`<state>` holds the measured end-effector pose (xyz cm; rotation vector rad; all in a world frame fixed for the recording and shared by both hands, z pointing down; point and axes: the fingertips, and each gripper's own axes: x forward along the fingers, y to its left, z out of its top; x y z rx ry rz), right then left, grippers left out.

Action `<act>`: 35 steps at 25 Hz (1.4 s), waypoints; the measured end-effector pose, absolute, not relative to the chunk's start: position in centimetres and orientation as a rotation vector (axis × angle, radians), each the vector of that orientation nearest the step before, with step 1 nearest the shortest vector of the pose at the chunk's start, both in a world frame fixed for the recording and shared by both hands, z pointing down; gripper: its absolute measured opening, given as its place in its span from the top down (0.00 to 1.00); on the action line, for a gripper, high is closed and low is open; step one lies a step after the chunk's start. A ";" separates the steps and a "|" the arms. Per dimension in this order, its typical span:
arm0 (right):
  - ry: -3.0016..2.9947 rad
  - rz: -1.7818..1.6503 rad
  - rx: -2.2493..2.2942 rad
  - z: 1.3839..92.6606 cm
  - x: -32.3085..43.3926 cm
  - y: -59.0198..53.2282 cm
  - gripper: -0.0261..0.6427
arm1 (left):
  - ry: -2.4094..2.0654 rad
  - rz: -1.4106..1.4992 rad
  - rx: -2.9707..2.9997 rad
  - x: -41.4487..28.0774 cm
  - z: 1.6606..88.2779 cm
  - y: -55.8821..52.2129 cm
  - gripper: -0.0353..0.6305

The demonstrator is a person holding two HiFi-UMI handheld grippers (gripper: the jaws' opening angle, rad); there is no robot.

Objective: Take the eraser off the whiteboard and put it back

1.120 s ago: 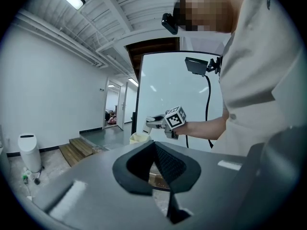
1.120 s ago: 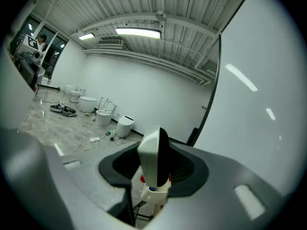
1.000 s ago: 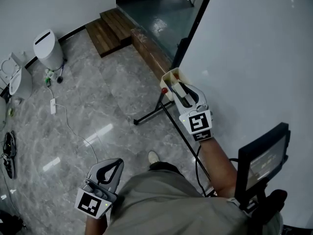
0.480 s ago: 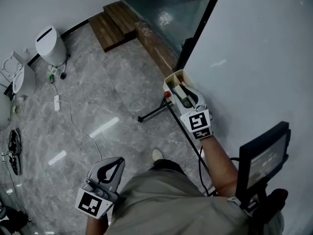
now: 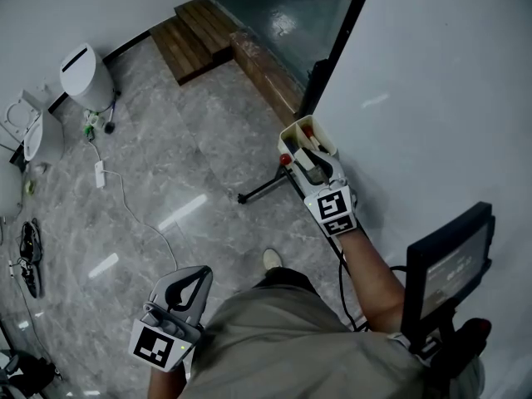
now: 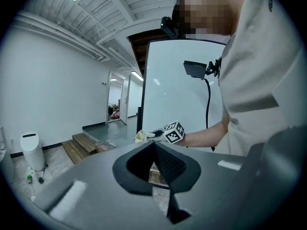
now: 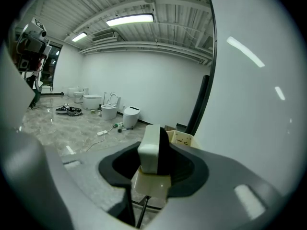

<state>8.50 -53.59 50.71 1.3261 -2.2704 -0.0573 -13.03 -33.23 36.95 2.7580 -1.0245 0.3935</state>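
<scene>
At the whiteboard's (image 5: 432,98) lower edge, your right gripper (image 5: 313,155) has dropped a little over the last second, sliding down beside the board toward the cream tray (image 5: 291,133) (the one with red bits (image 5: 307,129) in it). The grip itself hasn't changed: jaws clamped on the eraser (image 7: 150,152), same width as before. Eraser is off the board and in the air, just short of the tray and not touching it as far as I can tell. That reads as the put-back leg under way, with release not yet due. Eraser stands on edge between the pads, pale back toward the room, dark felt face toward the board. Its long axis looks to run along the jaws, pointing ahead and slightly down at the tray. Your left gripper (image 5: 198,279) hangs low at your side, tips pressed together, nothing in them, no part in this.
</scene>
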 end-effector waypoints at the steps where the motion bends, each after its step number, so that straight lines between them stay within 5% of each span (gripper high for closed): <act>1: -2.268 -0.056 1.327 50.9 8.6 -53.6 0.73 | -1.023 0.394 2.757 -13.0 37.0 -33.2 0.94; 22: -2.169 -0.141 1.396 49.8 8.5 -52.7 0.65 | -1.038 0.344 2.794 -15.9 37.1 -30.1 0.94; 35: -2.193 -0.258 1.417 42.8 2.5 -38.2 0.65 | -0.913 0.290 2.877 -18.5 36.5 -20.9 0.94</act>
